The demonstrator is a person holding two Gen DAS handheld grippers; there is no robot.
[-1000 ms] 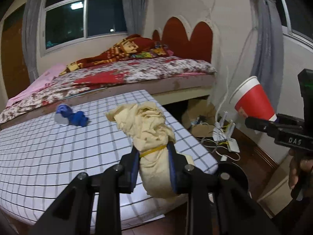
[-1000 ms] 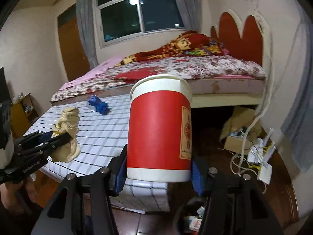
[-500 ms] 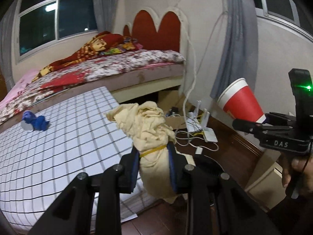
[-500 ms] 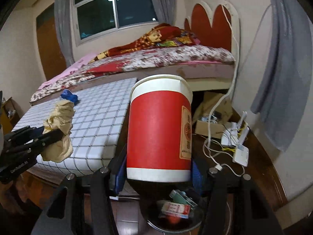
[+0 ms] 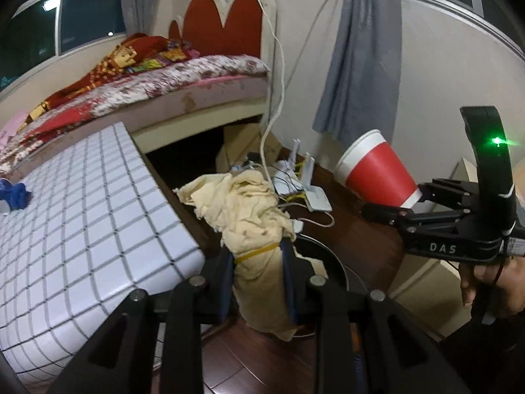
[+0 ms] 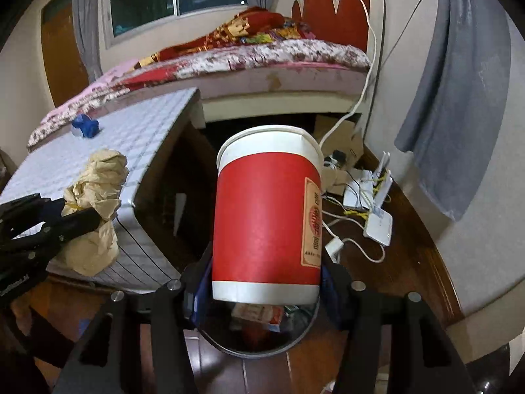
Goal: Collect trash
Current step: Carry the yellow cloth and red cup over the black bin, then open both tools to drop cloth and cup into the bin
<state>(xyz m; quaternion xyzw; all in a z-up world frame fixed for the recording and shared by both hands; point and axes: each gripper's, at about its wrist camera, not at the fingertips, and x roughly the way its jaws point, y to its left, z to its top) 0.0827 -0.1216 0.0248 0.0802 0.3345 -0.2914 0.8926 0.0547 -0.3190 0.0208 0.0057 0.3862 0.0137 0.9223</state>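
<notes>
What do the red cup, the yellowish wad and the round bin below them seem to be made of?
Red cup: probably paper, matte with a rolled white rim and a printed label. Yellowish wad: likely crumpled paper or a thin bag, with sharp creases, cinched by a rubber band. Round bin: dark with a thin pale rim; plastic or metal, unclear.

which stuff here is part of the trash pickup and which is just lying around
Part of the job:
- red paper cup, in right gripper
- crumpled yellow bag, in left gripper
- bin

Lying about:
- blue toy
- white routers
- cardboard box
</notes>
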